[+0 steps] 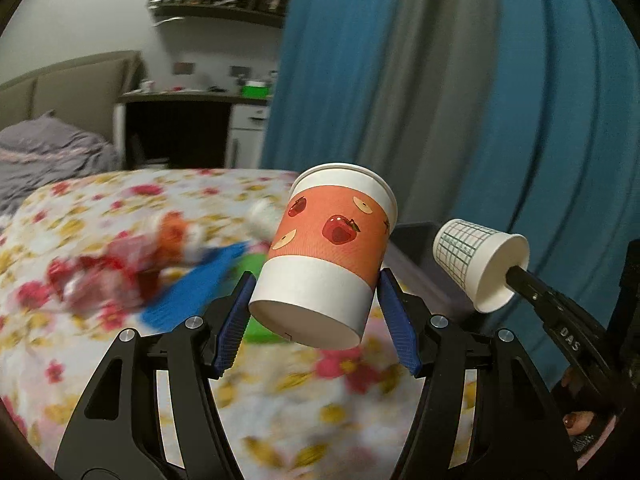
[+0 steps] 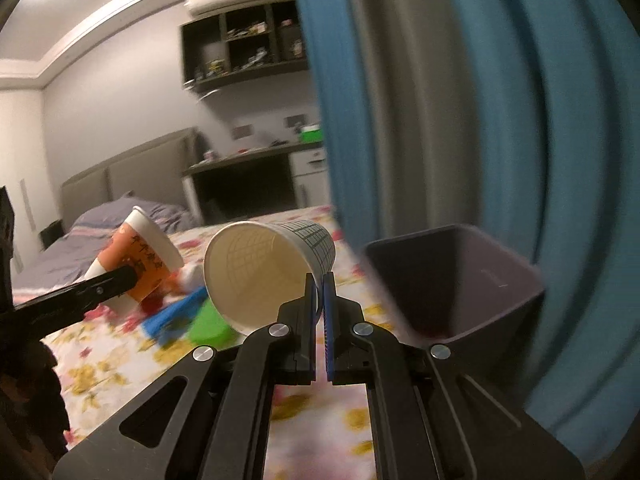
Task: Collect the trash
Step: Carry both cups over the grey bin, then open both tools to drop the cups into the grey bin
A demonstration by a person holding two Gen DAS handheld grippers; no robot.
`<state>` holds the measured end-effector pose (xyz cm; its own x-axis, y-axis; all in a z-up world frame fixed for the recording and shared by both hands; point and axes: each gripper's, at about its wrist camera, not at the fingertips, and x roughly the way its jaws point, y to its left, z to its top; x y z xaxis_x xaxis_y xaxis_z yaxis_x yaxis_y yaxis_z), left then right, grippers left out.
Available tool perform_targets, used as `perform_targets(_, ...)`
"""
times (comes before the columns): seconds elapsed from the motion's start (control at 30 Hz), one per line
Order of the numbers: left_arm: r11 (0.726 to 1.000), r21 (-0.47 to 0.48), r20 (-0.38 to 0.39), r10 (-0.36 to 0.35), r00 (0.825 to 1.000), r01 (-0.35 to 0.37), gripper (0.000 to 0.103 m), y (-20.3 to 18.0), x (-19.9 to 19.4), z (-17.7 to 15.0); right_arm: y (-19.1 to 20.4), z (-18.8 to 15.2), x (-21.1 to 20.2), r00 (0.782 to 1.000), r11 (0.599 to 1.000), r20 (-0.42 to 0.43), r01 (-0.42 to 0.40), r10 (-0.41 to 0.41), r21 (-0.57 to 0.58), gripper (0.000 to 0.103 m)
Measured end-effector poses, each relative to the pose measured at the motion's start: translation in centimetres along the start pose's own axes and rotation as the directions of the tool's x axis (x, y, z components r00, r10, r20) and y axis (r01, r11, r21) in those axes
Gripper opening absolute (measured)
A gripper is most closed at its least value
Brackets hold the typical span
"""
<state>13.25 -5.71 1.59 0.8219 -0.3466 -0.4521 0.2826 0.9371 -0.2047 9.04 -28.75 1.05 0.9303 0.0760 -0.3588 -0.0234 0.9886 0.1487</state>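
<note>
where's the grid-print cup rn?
The grid-print cup is pinched by its rim in the right tool, above the floral bedspread, left of the dark bin.

A home bedroom: a floral-covered bed (image 1: 120, 360) with padded headboard (image 2: 132, 172), desk (image 2: 240, 164), wall shelves (image 2: 240, 52) and blue curtains (image 2: 520, 100).
</note>
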Motion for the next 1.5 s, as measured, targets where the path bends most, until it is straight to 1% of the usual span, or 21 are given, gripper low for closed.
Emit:
perform_targets(0.13,0.997,0.025,-0.008,-0.077,0.997,0.077,0.061,-3.9,3.5,1.4,-4.0,0.9,0.4,0.996,0.996,0.015,0.083,-0.084,0.044,0.004)
perform_targets(0.3,0.987,0.059,-0.040,-0.145,0.989,0.147,0.061,-7.9,8.0,2.2,-8.6,1.7,1.7,0.984,0.980,0.014,0.173,-0.175,0.095,0.004)
perform_targets(0.43,0.978,0.069,-0.091,-0.190,0.977,0.197,0.061,-10.8,12.6,2.0,-11.2,1.5,3.7,0.978,0.970,-0.023,0.211,-0.210,0.122,0.004)
perform_targets(0.6,0.971,0.062,-0.152,-0.219,0.964,0.230,0.061,-12.8,16.6,1.2,-12.7,0.5,5.6,0.973,0.965,-0.071,0.229,-0.221,0.127,0.004)
perform_targets(0.7,0.967,0.051,-0.182,-0.237,0.954,0.250,0.061,-13.4,18.5,0.9,-12.8,0.2,6.3,0.970,0.964,-0.087,0.237,-0.228,0.122,0.004)
perform_targets(0.87,0.962,0.031,-0.221,-0.259,0.940,0.272,0.061,-14.0,20.4,0.6,-13.1,-0.3,7.1,0.967,0.961,-0.106,0.246,-0.234,0.126,0.004)
perform_targets(1.1,0.958,-0.024,-0.267,-0.283,0.921,0.287,0.061,-13.8,22.8,0.5,-13.1,-0.3,8.4,0.962,0.960,-0.136,0.254,-0.238,0.116,0.004)
perform_targets(1.2,0.954,-0.033,-0.279,-0.296,0.914,0.299,0.062,-14.0,23.3,0.4,-13.3,-0.3,8.8,0.960,0.961,-0.145,0.255,-0.239,0.109,0.004)
perform_targets(1.37,0.950,-0.061,-0.296,-0.309,0.904,0.305,0.062,-14.1,24.2,0.1,-13.3,-0.4,9.2,0.958,0.962,-0.163,0.254,-0.235,0.101,0.004)
perform_targets(1.5,0.950,-0.075,-0.301,-0.311,0.902,0.303,0.062,-13.9,24.5,0.0,-13.3,-0.8,9.3,0.955,0.962,-0.181,0.254,-0.233,0.100,0.004)
